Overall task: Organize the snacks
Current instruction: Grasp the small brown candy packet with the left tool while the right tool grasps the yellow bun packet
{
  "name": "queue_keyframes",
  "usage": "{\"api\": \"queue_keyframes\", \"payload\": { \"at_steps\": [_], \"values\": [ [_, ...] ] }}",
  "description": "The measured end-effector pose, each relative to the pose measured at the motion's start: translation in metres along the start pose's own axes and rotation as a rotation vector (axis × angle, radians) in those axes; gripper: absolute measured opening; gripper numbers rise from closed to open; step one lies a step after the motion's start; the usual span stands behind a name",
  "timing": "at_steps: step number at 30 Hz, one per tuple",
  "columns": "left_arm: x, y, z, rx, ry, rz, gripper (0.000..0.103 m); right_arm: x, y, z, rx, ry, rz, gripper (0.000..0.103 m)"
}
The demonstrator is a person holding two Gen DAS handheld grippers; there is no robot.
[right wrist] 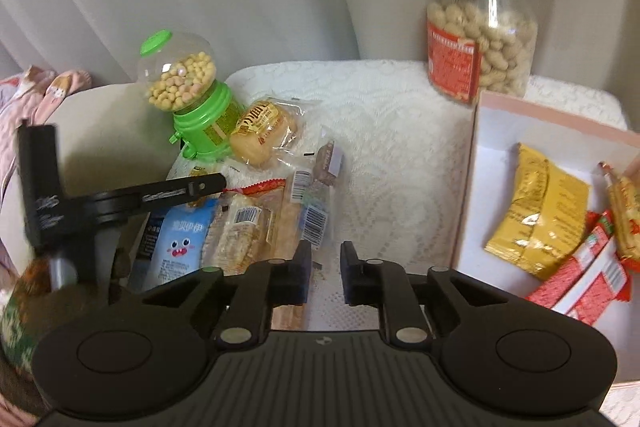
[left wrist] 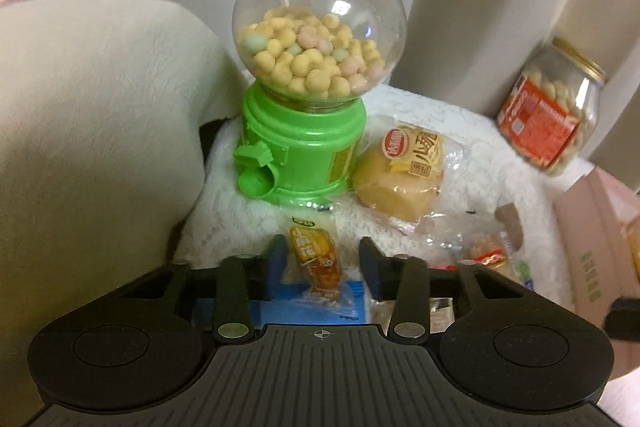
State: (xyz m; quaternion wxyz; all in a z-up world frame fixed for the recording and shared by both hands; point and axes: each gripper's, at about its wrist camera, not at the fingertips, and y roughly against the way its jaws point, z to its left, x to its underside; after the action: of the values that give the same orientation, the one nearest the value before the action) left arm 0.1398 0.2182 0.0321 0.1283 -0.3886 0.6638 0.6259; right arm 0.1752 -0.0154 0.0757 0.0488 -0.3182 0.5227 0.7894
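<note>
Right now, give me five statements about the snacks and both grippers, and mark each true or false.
1. The green candy dispenser stands upright. True.
2. The peanut jar has its lid off. False: a gold lid is on it.
3. The left gripper is open, a small orange snack packet between its fingers. True.
4. The pink box holds no snacks. False: a yellow packet and red packets lie in it.
5. The right gripper grips the wrapped cake. False: it is open and holds nothing.
</note>
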Motion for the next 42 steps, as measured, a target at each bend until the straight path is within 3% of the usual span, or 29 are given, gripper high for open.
{"api": "queue_keyframes", "payload": {
  "at_steps": [4,8,13,18,23,25,30,32,37,40,42],
  "values": [
    [0.009,0.026,0.005,0.118,0.011,-0.082,0.024,-0.006,0.006,-0.002,-0.011,-0.008,-0.035,0.027],
    [0.028,0.065,0.006,0.186,-0.018,-0.152,0.024,-0.029,-0.001,0.001,-0.055,-0.096,-0.057,0.063],
    [0.061,0.096,0.005,0.306,-0.069,-0.145,0.024,-0.066,-0.037,0.033,-0.080,-0.106,-0.047,0.063],
    [0.090,0.094,0.015,0.375,-0.047,-0.077,0.024,-0.090,-0.102,0.085,0.040,0.047,0.024,0.066],
    [0.111,0.088,0.023,0.424,-0.016,-0.018,0.024,-0.096,-0.153,0.102,0.174,0.125,0.089,0.069],
    [0.114,0.088,0.024,0.435,-0.015,-0.006,0.024,-0.095,-0.150,0.097,0.153,0.097,0.074,0.067],
    [0.115,0.089,0.023,0.456,-0.015,-0.005,0.024,-0.095,-0.115,0.084,0.094,0.051,0.063,0.028],
    [0.116,0.089,0.021,0.466,-0.006,0.000,0.024,-0.091,-0.094,0.080,0.090,0.057,0.051,0.007],
    [0.125,0.096,0.012,0.482,0.002,0.020,0.024,-0.077,-0.049,0.072,0.119,0.104,0.006,0.007],
    [0.129,0.102,0.000,0.465,-0.017,0.012,0.024,-0.071,-0.035,0.062,0.099,0.065,0.002,0.009],
    [0.129,0.107,-0.003,0.438,-0.037,-0.006,0.024,-0.069,-0.035,0.055,0.061,0.011,0.006,0.024]
  ]
}}
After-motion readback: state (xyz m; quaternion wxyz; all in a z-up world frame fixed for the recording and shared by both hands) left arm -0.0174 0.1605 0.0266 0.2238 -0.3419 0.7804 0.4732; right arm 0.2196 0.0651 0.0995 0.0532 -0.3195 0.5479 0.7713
